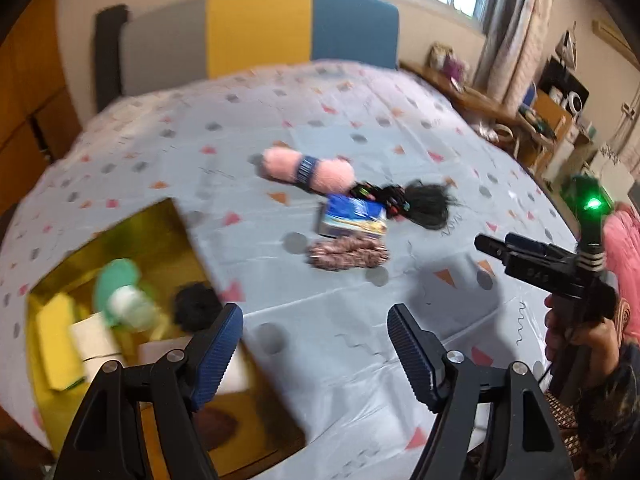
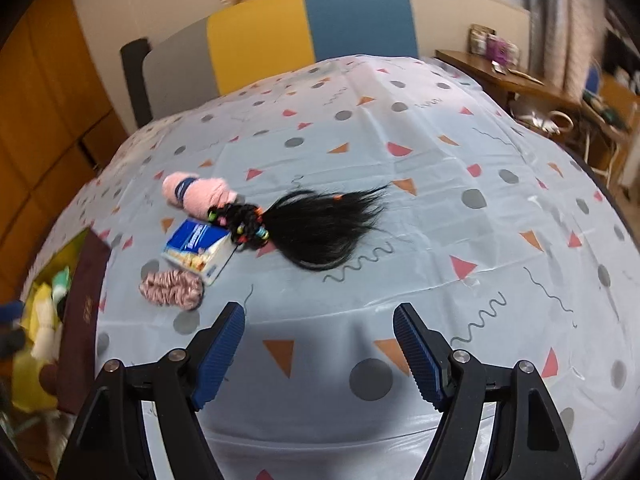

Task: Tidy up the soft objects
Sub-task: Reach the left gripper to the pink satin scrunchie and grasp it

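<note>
From the left wrist, the left gripper angles down, jaws wide and empty, over the tablecloth beside the gold box. From the right wrist, the right gripper tilts down, wide and empty, short of the black hairpiece, tissue pack and scrunchie.

Left gripper and right gripper agape, empty.

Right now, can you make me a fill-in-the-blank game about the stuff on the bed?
1. The pink rolled towel has a dark ___ band around it.
2. The black hairpiece lies on the ___ cover.
3. Both the left gripper and right gripper hold ___.
4. The box is lined in shiny ___.

Missing words: blue; patterned; nothing; gold
</note>
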